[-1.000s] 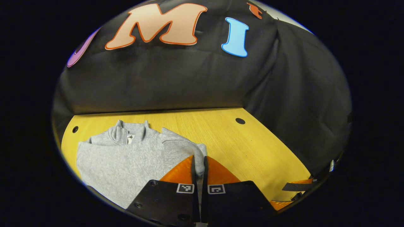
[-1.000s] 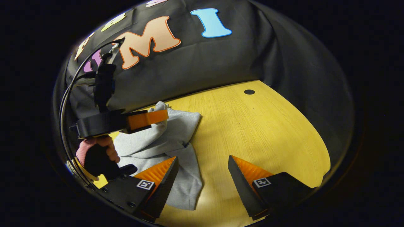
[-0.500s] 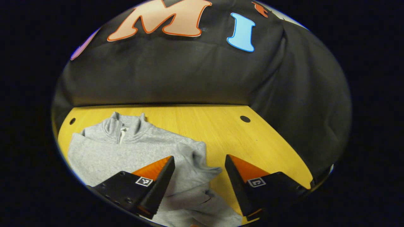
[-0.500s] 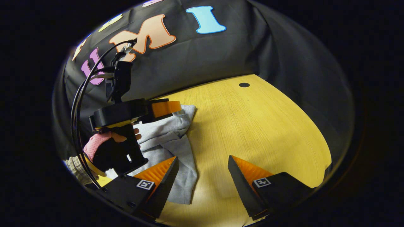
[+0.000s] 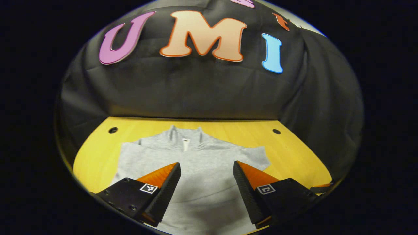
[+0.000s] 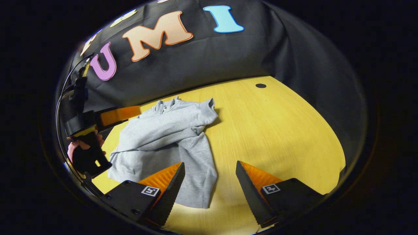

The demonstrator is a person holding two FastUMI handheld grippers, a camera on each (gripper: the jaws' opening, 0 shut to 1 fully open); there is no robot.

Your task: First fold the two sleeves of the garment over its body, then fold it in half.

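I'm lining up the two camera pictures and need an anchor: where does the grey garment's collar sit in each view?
Left gripper view: the collar lies at centre, by the table's far edge, beyond the open left gripper.
Right gripper view: the collar lies left of centre, at the garment's far end.
Shared landmark: the table's round hole.

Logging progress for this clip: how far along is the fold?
Done: both sleeves look folded over the sweatshirt, the right one lying diagonally across it. In hand: nothing; the left gripper and right gripper have their jaws open, with no cloth between them. Left: the fold in half. The collar lies at the far end, the hem near.
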